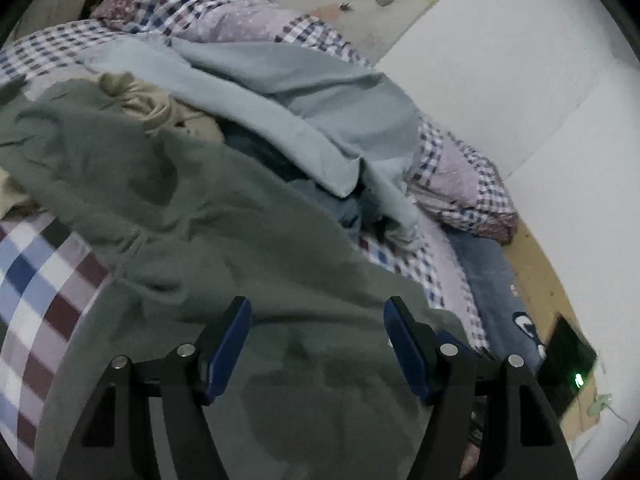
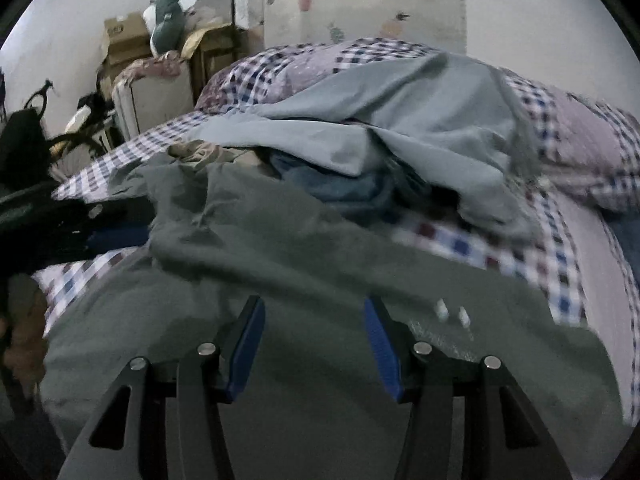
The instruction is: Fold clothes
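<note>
1. Left gripper [image 1: 316, 340] wide open over the grey-green garment [image 1: 192, 216], gripping nothing
2. Right gripper [image 2: 314, 340] likewise open and empty
3. Garment lies spread on the checked bedsheet [image 1: 36, 280], beside a light blue cloth [image 1: 320, 120]

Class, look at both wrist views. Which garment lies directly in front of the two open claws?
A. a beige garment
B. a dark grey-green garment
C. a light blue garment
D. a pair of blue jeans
B: the dark grey-green garment spreads beneath and between the fingers of the left claw and the right claw, while the light blue garment and the beige one lie farther back on the checked bedding.
</note>
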Demonstrator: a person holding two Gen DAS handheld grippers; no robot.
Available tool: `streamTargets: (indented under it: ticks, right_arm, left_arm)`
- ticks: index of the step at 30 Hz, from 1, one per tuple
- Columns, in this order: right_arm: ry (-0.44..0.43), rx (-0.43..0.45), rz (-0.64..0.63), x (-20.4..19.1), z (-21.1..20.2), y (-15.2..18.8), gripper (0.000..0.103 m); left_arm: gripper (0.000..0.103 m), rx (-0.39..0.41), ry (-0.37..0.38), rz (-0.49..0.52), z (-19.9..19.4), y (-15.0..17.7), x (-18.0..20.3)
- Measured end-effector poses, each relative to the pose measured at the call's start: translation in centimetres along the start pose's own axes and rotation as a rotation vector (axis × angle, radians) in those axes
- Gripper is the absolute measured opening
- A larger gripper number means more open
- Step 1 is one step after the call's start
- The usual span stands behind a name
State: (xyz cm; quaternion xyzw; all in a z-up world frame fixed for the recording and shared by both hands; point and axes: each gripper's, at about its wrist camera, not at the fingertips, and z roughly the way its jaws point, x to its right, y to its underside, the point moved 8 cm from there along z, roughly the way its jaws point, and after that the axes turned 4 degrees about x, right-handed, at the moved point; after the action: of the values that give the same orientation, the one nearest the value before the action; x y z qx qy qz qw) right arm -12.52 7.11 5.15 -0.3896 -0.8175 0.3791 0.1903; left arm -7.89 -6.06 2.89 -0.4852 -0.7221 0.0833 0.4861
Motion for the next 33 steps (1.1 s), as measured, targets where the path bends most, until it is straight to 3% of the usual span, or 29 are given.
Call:
streamTargets:
  ticks: [6, 9, 13, 20, 25, 30, 33]
  right_arm:
    - [0.027, -0.063, -0.089, -1.7, 7.3, -4.1, 0.043]
    - [0.087, -0.112, -0.142, -1.9, 10.1, -4.6, 0.041]
    - [0.141, -0.158, -0.162, -1.9, 11.4, -4.4, 0.002]
    - [0.145, -0.106, -0.146, -4.3, 4.8, -1.9, 0.001]
    - [0.092, -0.122, -0.081, -7.1, 0.2, 2.9, 0.001]
    - [0.000, -0.171, -0.055, -9.1, -1.2, 6.5, 0.001]
    - [0.000, -0.136, -0.007, -7.5, -1.4, 5.7, 0.015]
  left_arm:
    - [0.073, -0.017, 0.059, -0.210, 0.5, -1.4, -2.4]
    - [0.073, -0.013, 0.056, -0.253, 0.4, -2.1, -3.4]
    - [0.073, -0.015, 0.040, -0.254, 0.2, -2.4, -3.9]
    - [0.073, -0.028, 0.053, -0.244, -0.3, -2.3, -3.1]
    - [0.073, -0.061, 0.070, -0.235, -0.4, -1.6, -2.5]
    - [0.073, -0.089, 0.013, -0.218, 0.2, -0.7, -3.1]
    - [0.072, -0.096, -0.031, -0.230, 0.4, -0.3, -4.2]
